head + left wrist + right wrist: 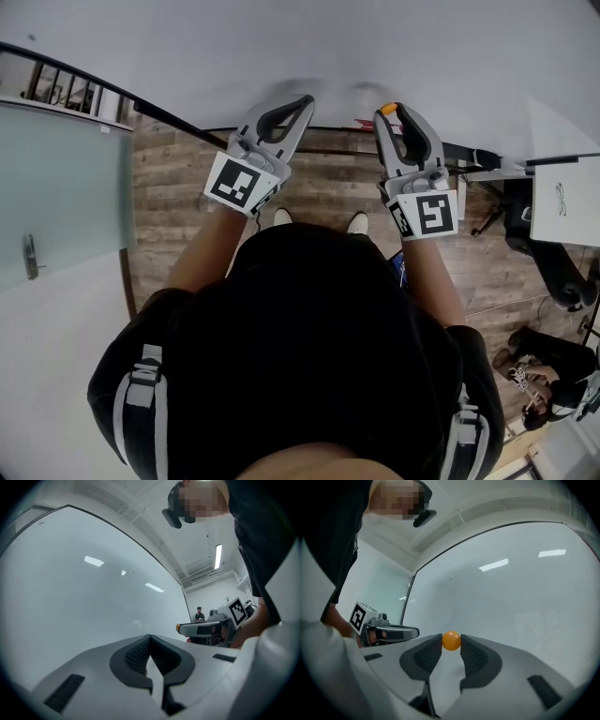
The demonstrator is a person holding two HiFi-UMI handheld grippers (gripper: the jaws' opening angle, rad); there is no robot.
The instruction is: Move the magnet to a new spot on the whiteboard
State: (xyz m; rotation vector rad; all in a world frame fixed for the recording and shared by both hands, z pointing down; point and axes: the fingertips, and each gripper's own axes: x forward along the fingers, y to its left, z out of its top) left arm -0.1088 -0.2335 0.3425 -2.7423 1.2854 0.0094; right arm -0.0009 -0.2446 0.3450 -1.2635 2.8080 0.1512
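Seemingly mid-carry: pinches the orange ball magnet (451,640) between the jaw tips of the right gripper (397,114), close before the whiteboard (511,583). Holds the left gripper (150,639) alongside, jaws together and empty. Next calls for pressing the magnet onto bare board, then letting go.

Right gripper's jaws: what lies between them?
The orange magnet, pinched at the tips of the right gripper, in front of the whiteboard; the right gripper view shows it.

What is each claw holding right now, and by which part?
Right claw holds the orange ball magnet by its two opposite sides, pinched at the jaw tips. Left claw is shut and empty.
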